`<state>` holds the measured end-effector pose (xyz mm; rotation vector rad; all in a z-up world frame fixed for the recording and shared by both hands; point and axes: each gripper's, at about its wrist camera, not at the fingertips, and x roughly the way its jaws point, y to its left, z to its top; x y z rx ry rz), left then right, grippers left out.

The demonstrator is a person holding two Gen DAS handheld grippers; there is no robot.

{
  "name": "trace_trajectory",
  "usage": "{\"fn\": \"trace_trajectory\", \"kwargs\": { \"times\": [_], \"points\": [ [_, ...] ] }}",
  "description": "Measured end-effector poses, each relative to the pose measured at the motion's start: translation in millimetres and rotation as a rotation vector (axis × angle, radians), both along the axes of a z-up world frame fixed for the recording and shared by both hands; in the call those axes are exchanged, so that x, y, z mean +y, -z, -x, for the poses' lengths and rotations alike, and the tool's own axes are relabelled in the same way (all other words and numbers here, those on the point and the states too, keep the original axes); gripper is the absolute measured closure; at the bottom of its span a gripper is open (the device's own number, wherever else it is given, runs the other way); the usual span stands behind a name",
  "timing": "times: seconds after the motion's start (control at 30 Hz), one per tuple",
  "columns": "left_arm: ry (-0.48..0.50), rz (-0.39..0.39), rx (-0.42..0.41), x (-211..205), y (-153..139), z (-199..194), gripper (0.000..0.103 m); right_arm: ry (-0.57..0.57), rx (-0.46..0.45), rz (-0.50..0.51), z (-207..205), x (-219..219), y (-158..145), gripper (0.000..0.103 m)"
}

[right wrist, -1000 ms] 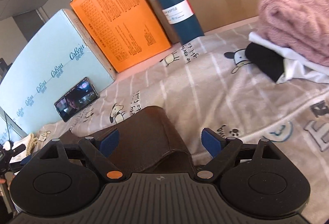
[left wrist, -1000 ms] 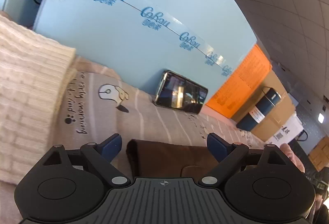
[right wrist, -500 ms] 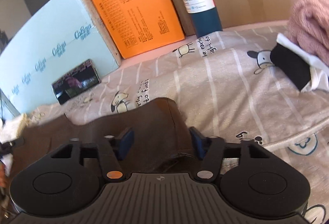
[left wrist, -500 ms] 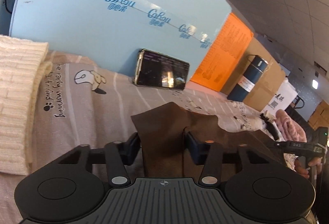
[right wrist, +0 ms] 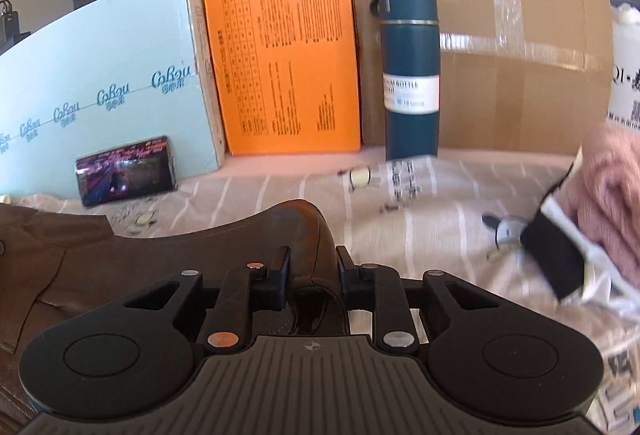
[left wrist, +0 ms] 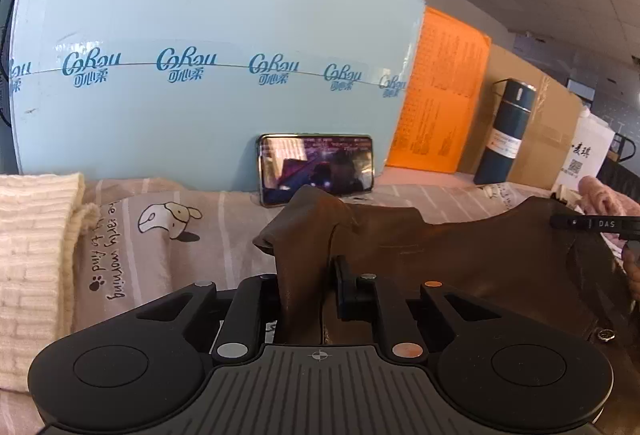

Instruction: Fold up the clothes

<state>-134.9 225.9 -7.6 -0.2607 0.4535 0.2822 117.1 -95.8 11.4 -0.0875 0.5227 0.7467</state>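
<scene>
Left gripper [left wrist: 306, 287]: jaws nearly closed, pinching a raised fold of the brown garment [left wrist: 460, 255]. Right gripper [right wrist: 310, 275]: jaws narrowed, clamped on the garment's opposite corner. Both level, pointing forward; garment stretched between them above the patterned sheet [right wrist: 420, 203]

We see brown garment [left wrist: 460, 255], leathery, lifted and stretched taut, bunched corners at 12 o'clock, a snap button at 4 o'clock.
</scene>
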Motion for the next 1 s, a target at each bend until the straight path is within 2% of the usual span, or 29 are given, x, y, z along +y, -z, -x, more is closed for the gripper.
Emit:
{"fn": "trace_trajectory", "kwargs": {
  "times": [0.07, 0.13, 0.17, 0.2, 0.33, 0.5, 0.63, 0.77, 0.87, 1.0],
  "points": [
    [-0.031, -0.002, 0.012, 4.5, 2.2, -6.6, 0.077, 0.005, -0.006, 0.025, -6.0, 8.3, 3.0, 0.082],
    [-0.097, -0.026, 0.009, 9.6, 3.1, -7.8, 0.050, 0.009, -0.012, 0.051, -12.0, 16.6, 6.0, 0.082],
    [-0.139, -0.044, 0.004, 12.3, 3.2, -7.1, 0.026, 0.014, -0.010, 0.058, -14.2, 18.1, 8.7, 0.082],
    [-0.178, -0.058, 0.002, 15.4, 3.5, -6.5, 0.019, 0.019, -0.008, 0.065, -16.4, 19.5, 11.4, 0.081],
    [-0.263, -0.063, 0.092, 31.3, 11.6, -8.9, 0.019, 0.030, 0.007, 0.082, -21.2, 20.5, 20.3, 0.072],
    [-0.250, -0.032, 0.106, 37.1, 9.0, 4.1, 0.019, 0.077, 0.028, 0.087, -26.0, 16.0, 24.4, 0.041],
    [-0.165, 0.076, 0.001, 27.9, -9.1, 47.2, 0.017, 0.102, 0.002, 0.049, -15.6, 0.9, 5.4, 0.036],
    [-0.055, 0.156, -0.090, 3.9, -13.8, 102.0, 0.010, 0.025, -0.062, -0.010, 20.3, -15.6, -18.4, 0.025],
    [0.016, 0.138, -0.091, -26.9, -12.1, 127.9, 0.005, -0.061, -0.036, -0.041, 51.7, -22.8, -26.5, 0.023],
    [0.089, 0.119, -0.062, -62.2, -7.3, 148.1, 0.003, -0.153, 0.043, -0.066, 93.5, -22.2, -19.1, 0.022]
  ]
}}
